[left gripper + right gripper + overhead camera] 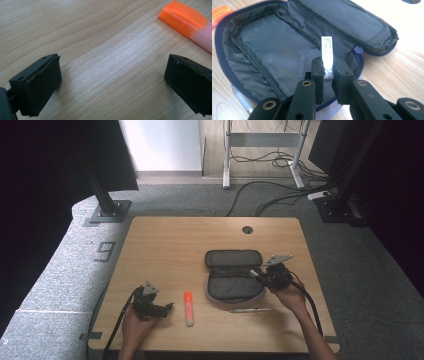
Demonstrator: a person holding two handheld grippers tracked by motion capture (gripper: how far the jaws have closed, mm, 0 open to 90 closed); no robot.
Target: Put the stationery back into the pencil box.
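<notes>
A wooden desk (pixel 170 245) fills the middle of the frame, a round cable hole (pixel 247 229) near its far edge. Dark cables (pixel 280 195) sprawl over grey carpet (pixel 65 250) at upper right.

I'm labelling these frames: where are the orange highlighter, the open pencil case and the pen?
orange highlighter (pixel 188 308), high view, mid-barrel.
open pencil case (pixel 233 287), high view, inner lining.
pen (pixel 250 310), high view, middle of barrel.

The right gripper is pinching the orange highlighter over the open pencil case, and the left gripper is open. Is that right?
Not quite. The right gripper is pinching a small white thing with tiny print, not the orange highlighter. The right gripper view shows it, over the open pencil case. The left gripper is open.
</notes>
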